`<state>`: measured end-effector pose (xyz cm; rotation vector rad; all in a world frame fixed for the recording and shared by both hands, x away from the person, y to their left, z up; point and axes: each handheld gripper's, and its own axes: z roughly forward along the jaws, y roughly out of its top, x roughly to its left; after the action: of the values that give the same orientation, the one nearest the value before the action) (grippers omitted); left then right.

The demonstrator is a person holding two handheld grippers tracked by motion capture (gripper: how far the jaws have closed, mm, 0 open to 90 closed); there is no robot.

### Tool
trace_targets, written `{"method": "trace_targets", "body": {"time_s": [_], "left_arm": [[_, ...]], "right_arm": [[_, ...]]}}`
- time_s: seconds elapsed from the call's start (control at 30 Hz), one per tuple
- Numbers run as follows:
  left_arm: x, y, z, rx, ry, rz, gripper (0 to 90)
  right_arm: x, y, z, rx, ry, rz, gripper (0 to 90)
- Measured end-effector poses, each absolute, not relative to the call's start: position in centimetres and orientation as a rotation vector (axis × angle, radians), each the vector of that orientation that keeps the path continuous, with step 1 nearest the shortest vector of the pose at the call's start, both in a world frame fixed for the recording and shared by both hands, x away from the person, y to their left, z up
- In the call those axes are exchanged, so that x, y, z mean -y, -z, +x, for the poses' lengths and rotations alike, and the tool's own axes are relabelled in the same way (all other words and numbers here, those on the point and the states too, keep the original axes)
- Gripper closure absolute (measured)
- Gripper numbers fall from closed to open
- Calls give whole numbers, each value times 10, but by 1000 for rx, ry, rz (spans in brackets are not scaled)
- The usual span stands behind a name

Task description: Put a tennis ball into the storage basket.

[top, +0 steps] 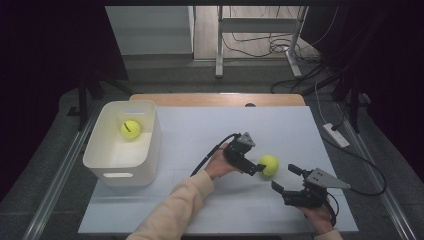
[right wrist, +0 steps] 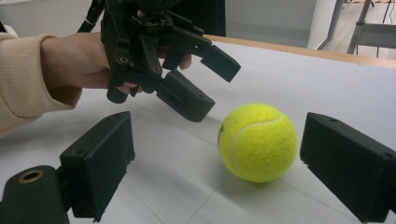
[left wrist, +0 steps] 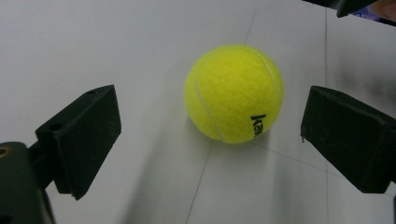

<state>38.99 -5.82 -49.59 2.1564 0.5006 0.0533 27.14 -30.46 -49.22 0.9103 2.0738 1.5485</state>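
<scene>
- The tennis ball (top: 269, 164) is resting on the white table (top: 200, 130), right of centre, well apart from the white bin (top: 122, 145) that is holding a second ball (top: 130, 129).
- The left gripper (top: 258, 169) is lying nearer: the ball is sitting just beyond its jaw tips, directly ahead and slightly right of the jaw centreline in the left gripper view.
- Its jaws are standing spread, wider than the ball, touching nothing.
- The left hand (top: 218, 162) is reaching rightward across the table, gripper angled down.
- The right gripper (top: 285, 180) is hovering near the ball, jaws likewise spread and empty.

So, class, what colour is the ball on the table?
Bright yellow ball, clearest in the left gripper view.
</scene>
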Motion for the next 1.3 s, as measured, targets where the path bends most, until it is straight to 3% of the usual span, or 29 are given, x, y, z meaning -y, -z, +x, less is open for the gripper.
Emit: {"method": "trace_targets", "body": {"time_s": [1.3], "left_arm": [[92, 510, 396, -463, -14, 2217, 57]], "right_arm": [[305, 492, 271, -2074, -1552, 910, 97]]}}
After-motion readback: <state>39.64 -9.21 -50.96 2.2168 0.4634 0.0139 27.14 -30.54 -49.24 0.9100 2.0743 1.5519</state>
